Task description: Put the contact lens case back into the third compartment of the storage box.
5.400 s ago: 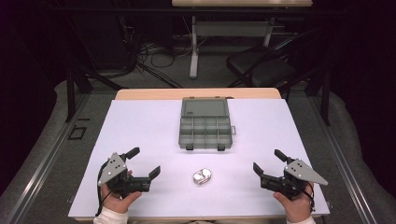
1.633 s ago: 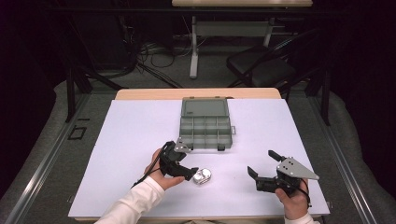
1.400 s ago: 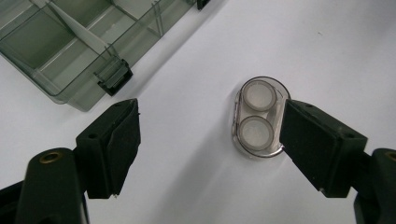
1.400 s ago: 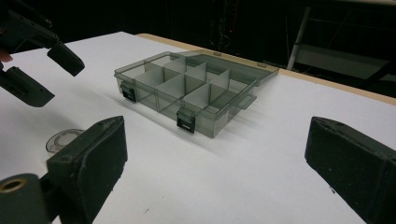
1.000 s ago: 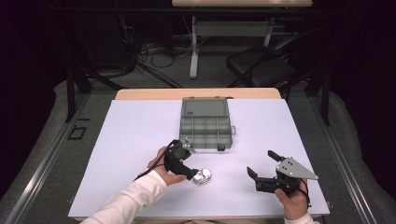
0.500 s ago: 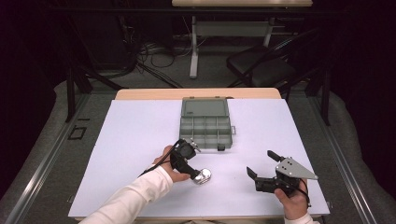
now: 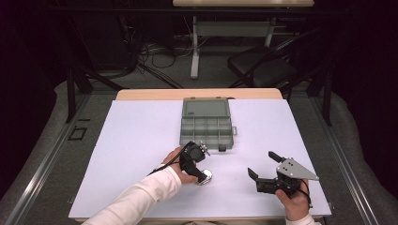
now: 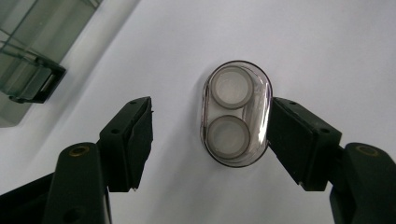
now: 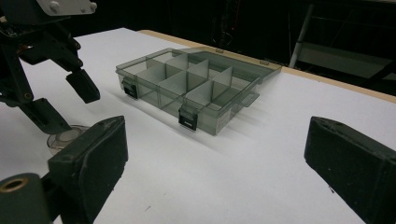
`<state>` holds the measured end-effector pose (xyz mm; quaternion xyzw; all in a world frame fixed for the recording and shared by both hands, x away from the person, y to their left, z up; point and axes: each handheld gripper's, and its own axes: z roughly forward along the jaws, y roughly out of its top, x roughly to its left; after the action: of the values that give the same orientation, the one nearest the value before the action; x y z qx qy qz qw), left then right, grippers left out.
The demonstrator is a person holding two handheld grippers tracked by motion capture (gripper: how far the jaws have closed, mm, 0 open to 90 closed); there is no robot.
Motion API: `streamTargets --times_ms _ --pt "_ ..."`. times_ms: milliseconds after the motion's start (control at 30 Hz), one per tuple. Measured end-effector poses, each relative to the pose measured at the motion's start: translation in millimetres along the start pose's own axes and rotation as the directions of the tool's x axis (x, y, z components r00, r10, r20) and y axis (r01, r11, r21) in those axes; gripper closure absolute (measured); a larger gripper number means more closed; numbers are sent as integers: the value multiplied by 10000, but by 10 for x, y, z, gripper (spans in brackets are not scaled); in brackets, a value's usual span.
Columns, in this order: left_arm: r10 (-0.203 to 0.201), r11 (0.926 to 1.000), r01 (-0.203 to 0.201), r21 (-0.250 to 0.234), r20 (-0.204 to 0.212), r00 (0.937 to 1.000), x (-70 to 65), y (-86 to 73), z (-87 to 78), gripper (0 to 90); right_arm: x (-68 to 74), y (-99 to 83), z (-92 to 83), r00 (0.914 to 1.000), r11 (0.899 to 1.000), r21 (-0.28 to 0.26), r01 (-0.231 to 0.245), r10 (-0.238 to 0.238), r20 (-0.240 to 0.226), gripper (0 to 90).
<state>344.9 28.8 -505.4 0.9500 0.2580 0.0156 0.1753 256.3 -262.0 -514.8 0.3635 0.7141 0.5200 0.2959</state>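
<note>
Left gripper (image 7: 199, 172) is down over the small clear capsule (image 7: 204, 176) near the front middle of the white table sheet (image 7: 141, 140), just in front of the grey compartment box (image 7: 206, 125). Its jaws have just been closing, with the capsule between them.

Left gripper view: the capsule (image 8: 236, 119) lies flat on the sheet, oval, transparent, with two round white discs inside, one above the other. The right-hand pad (image 8: 292, 133) stands against the capsule's rim, touching or all but touching — I cannot tell which. The left-hand pad (image 8: 140, 140) is still clear of it, with bare sheet showing between. So the grip is not made; the jaws are part-way in and nothing is clamped. A latched corner of the box (image 8: 32, 79) shows at the upper left of that view.

Right gripper (image 7: 266, 172) rests low at the front right of the sheet, held in the person's right hand (image 7: 295, 204), well apart from the capsule. Its jaws stand wide with nothing between them — released. Right gripper view: the box (image 9: 196, 88) sits ahead, lid laid back, dividers upright, compartments looking bare from this angle. Off to the left in the same view, the left gripper (image 9: 58, 105) stands over the capsule (image 9: 65, 137).

A white sleeve (image 7: 141, 199) covers the left forearm.
</note>
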Motion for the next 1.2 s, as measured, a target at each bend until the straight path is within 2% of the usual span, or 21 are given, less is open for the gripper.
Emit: streamTargets --times_ms 467,867,1200 --pt "335 9986 -337 406 42 9994 -68 77 133 332 -4 -5 7 10000 10000 27 21 -21 -30 61" --pt "228 9973 -234 691 96 9997 -104 117 219 355 -5 -6 10 10000 10000 51 35 -35 -45 66" --pt "440 9945 -443 950 51 9990 -132 158 283 388 -5 -6 11 10000 9999 116 53 -53 -52 71"
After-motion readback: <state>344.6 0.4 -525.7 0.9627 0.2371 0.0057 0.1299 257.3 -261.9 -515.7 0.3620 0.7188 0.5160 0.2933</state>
